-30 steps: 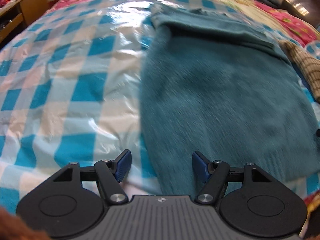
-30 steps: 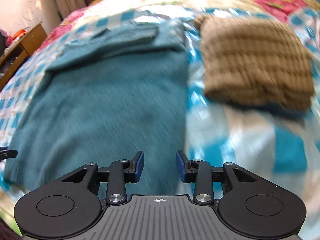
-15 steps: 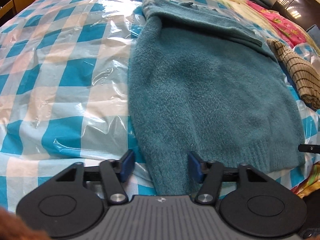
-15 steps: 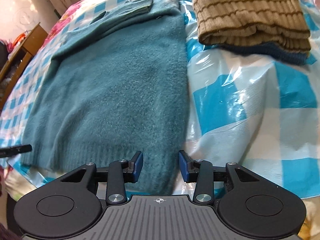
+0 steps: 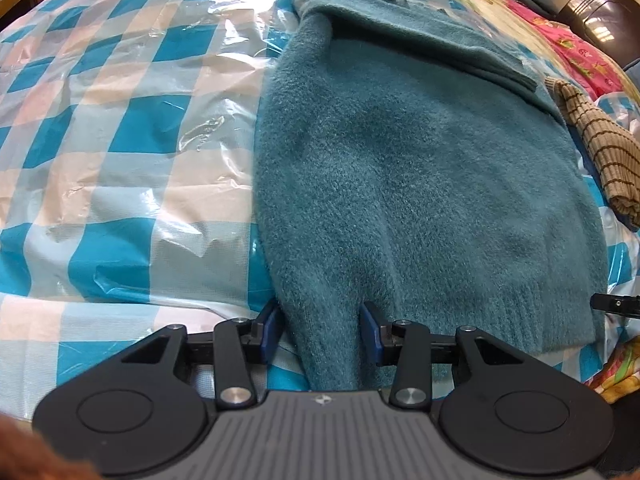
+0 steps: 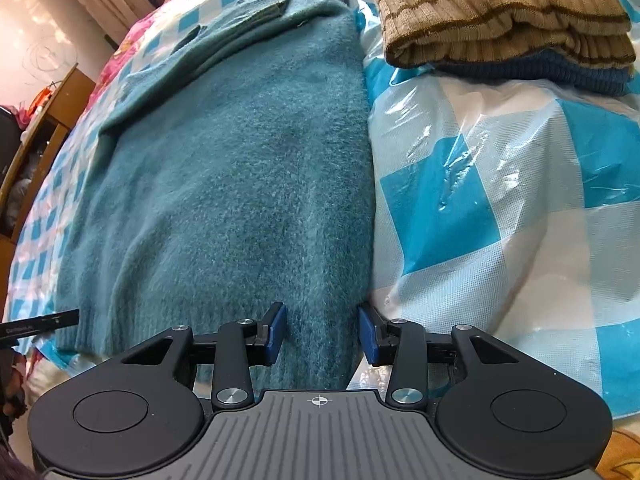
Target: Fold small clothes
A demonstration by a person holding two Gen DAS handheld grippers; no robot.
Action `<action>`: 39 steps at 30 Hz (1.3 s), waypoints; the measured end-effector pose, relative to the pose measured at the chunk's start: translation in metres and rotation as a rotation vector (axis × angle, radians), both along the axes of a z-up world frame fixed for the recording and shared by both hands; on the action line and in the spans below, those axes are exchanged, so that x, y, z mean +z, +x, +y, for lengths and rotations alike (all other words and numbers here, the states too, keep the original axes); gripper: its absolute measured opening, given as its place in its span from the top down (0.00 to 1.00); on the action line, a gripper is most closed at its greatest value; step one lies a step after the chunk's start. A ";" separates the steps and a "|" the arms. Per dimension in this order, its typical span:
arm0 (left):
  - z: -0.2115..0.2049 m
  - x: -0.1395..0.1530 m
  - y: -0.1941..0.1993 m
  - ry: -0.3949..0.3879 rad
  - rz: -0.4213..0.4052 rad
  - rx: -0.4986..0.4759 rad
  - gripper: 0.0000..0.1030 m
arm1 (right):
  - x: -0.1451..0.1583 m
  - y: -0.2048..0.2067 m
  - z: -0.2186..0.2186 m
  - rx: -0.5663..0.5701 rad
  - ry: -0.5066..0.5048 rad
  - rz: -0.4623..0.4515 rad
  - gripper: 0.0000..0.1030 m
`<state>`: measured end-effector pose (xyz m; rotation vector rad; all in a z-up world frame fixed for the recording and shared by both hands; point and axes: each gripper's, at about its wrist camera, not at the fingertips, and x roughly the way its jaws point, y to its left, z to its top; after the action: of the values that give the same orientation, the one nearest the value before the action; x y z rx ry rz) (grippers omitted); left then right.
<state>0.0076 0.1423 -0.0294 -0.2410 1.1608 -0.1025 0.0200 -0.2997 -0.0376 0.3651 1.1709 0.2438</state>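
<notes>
A fuzzy teal sweater (image 5: pixel 420 184) lies flat on the bed, sleeves folded across its far end. My left gripper (image 5: pixel 320 334) is open, its blue pads on either side of the sweater's near left hem corner. My right gripper (image 6: pixel 322 334) is open, its pads on either side of the near right hem corner of the same sweater (image 6: pixel 240 184). Neither has closed on the cloth. The tip of the right gripper shows at the right edge of the left wrist view (image 5: pixel 616 304).
The bed carries a blue-and-white checked plastic sheet (image 5: pixel 120 152). A folded tan striped knit (image 6: pixel 492 8) lies on a blue garment (image 6: pixel 560 74) just right of the sweater. A wooden cabinet (image 6: pixel 44 120) stands at the far left.
Both grippers have come down and forward to the sweater's near hem. Each now has a hem corner between its open pads. The sweater has not moved.
</notes>
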 end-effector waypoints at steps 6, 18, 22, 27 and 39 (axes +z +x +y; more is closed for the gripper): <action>0.012 0.013 -0.003 -0.088 -0.043 0.036 0.81 | 0.009 -0.005 -0.012 -0.039 0.065 -0.010 0.87; 0.001 -0.005 0.004 -0.064 0.008 0.000 0.76 | 0.005 -0.003 -0.010 -0.049 0.097 0.001 0.79; 0.000 -0.008 0.006 -0.056 0.012 0.000 0.76 | -0.001 0.000 -0.004 -0.039 0.088 -0.001 0.77; 0.009 0.003 -0.001 -0.119 -0.049 0.014 0.84 | 0.006 -0.007 -0.008 -0.074 0.135 -0.031 0.87; 0.040 0.060 0.033 -0.434 -0.254 0.099 0.85 | 0.088 0.013 -0.012 -0.143 0.342 -0.242 0.88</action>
<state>0.0404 0.1820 0.0305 -0.6500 0.8616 -0.2904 0.0333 -0.3117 0.0505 0.6979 0.8594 0.3543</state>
